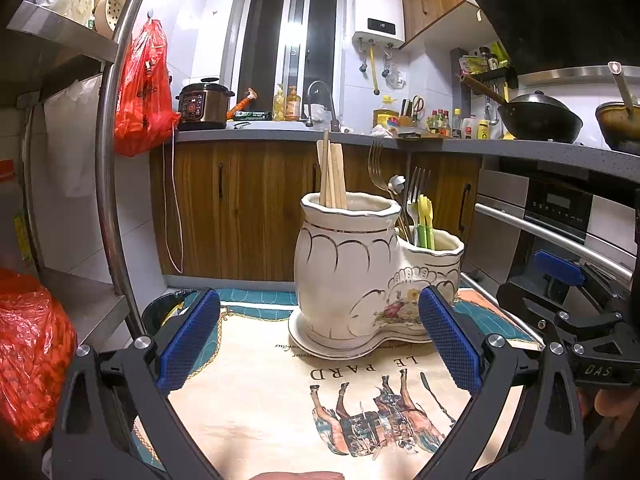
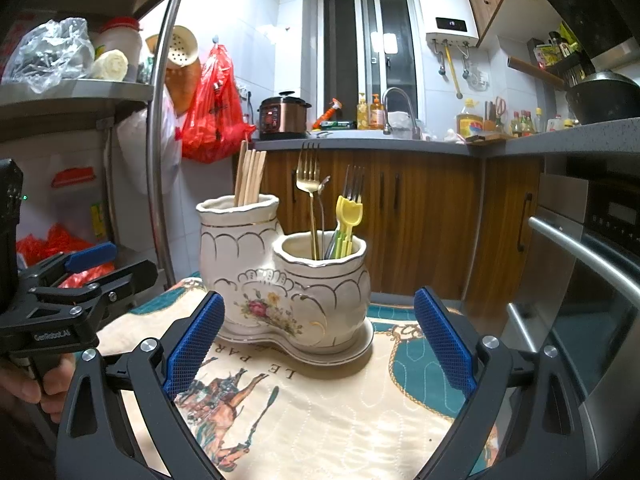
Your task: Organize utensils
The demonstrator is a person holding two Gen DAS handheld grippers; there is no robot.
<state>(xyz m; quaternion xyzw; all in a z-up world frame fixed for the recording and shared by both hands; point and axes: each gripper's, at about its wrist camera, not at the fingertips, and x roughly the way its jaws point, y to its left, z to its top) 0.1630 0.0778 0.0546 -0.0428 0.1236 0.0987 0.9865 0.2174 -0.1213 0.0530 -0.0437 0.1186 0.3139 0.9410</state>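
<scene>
Cream floral utensil holder (image 2: 280,280), yellow plastic forks (image 2: 349,216), blue-padded tongs (image 2: 316,344), horse-print cloth (image 2: 320,420)

A cream cloth (image 2: 340,412) printed with horses and the words "LE PARD" lies in the foreground. Behind it runs a grey counter (image 2: 360,145) over wooden cabinets (image 2: 420,220), carrying a copper-coloured pressure cooker (image 2: 283,116), soap bottles (image 2: 370,112) and a curved tap (image 2: 400,108). A red plastic bag (image 2: 214,116) hangs on the white tiled wall — beside a steel shelf rack (image 2: 80,88). A white water heater (image 2: 447,10) is mounted high up, and a black wok (image 1: 540,118) sits at the right.
</scene>
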